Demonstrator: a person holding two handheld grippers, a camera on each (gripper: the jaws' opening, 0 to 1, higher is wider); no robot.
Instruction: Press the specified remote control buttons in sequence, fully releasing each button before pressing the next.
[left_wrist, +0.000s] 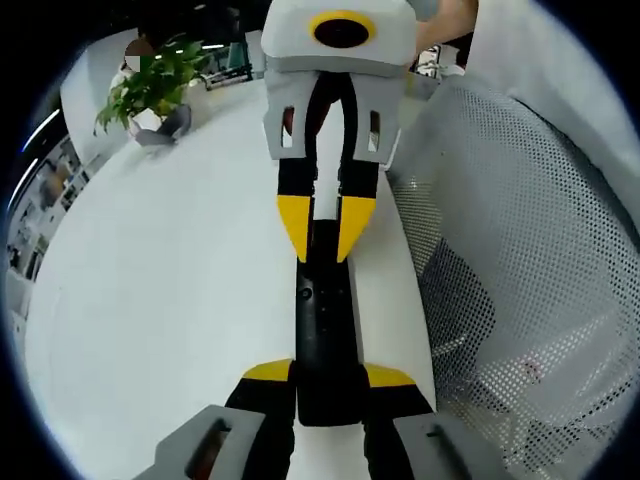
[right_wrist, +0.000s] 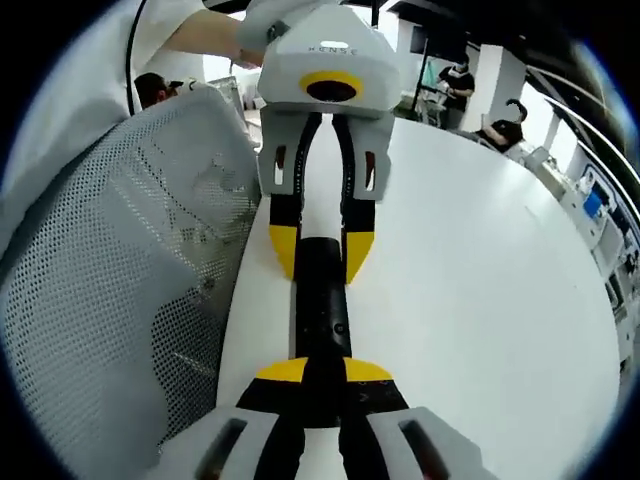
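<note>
A slim black remote control (left_wrist: 324, 320) lies lengthwise over a white table (left_wrist: 170, 290) near its edge. In the left gripper view, my left gripper (left_wrist: 328, 376) is shut on the remote's near end, yellow tips on either side of it. My right gripper (left_wrist: 325, 228) comes in from the top, facing it, its yellow fingertips (left_wrist: 294, 222) closed around the far end. In the right gripper view the same remote control (right_wrist: 322, 300) runs from my right gripper (right_wrist: 325, 372) to the left gripper (right_wrist: 320, 248) opposite. A small round button shows on the remote's top face.
A grey mesh chair back (left_wrist: 520, 260) stands right against the table edge, seen again as the chair back (right_wrist: 130, 290) on the other side. A potted plant (left_wrist: 150, 85) stands at the table's far end. A person's white sleeve (left_wrist: 570, 70) is close by, and people (right_wrist: 455, 80) sit far off.
</note>
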